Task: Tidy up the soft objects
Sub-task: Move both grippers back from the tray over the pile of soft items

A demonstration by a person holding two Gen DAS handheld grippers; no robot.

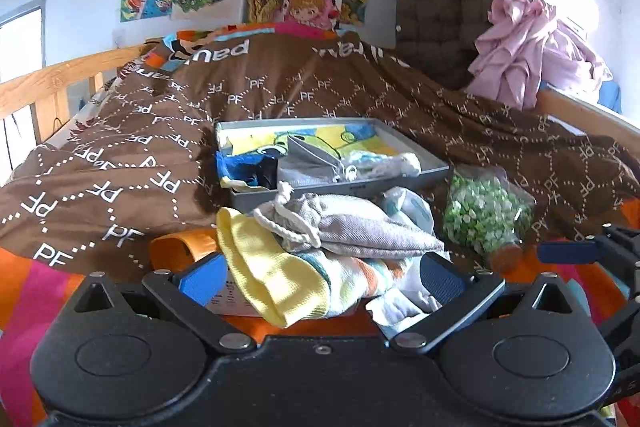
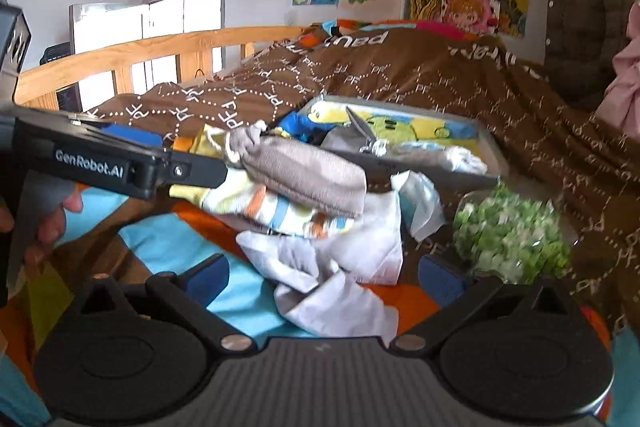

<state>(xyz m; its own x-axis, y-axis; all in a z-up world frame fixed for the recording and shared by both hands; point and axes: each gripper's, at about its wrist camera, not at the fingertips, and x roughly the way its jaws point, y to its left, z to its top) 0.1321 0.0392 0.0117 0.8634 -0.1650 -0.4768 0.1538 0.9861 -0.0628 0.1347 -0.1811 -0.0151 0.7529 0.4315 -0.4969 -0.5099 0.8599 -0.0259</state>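
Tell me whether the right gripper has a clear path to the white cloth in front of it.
Probably yes. The right gripper is open, and the white cloth lies between its fingers with nothing over its near end; only its far part sits under the striped sock.

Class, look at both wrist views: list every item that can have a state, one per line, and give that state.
Left gripper: open, fingers astride the sock pile.
Right gripper: open, over the white cloth.
Grey tray: uncovered, partly filled with soft items.
Drawstring pouch: cinched shut, lying on the striped sock.
Clear bag of green pieces: full, resting beside the tray.
Brown blanket: rumpled across the bed.
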